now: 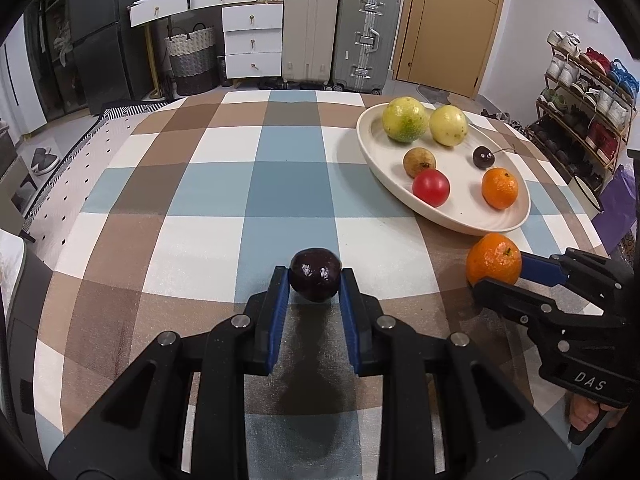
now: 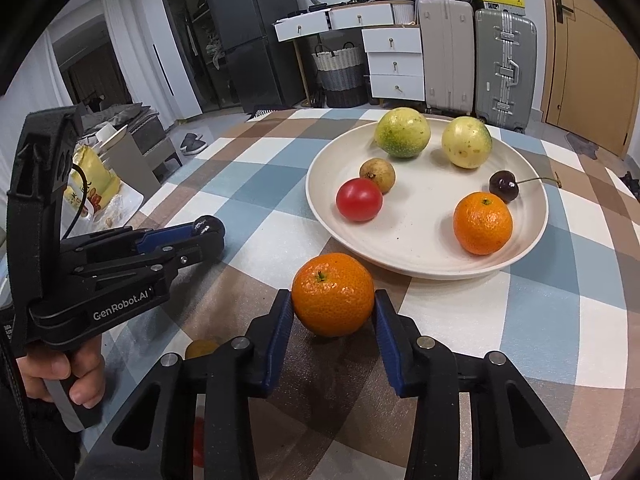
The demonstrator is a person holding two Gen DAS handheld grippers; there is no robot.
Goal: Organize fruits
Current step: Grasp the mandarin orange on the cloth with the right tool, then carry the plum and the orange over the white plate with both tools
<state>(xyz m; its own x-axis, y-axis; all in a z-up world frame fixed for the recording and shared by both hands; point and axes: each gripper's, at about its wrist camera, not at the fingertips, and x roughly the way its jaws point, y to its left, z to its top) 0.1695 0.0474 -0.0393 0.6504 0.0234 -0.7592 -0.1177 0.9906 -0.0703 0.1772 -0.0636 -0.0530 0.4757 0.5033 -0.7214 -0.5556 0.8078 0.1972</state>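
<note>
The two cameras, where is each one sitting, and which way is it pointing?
Left wrist: sits on the left gripper, looking down along its jaws shut on a dark fruit; the right gripper shows at the edge.
Right wrist: sits on the right gripper, jaws gripping a mandarin; the left gripper and hand show.
Both share the plate and table.

yellowish fruit (image 2: 201, 349) half hidden behind tongs

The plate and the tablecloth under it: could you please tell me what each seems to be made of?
The plate looks like matte cream ceramic or melamine: smooth, barely glossy, with faint concentric ridges near the rim; I cannot tell which. The tablecloth looks like woven fabric with a dull finish: printed checks, a fine grainy texture and no shine.
</note>
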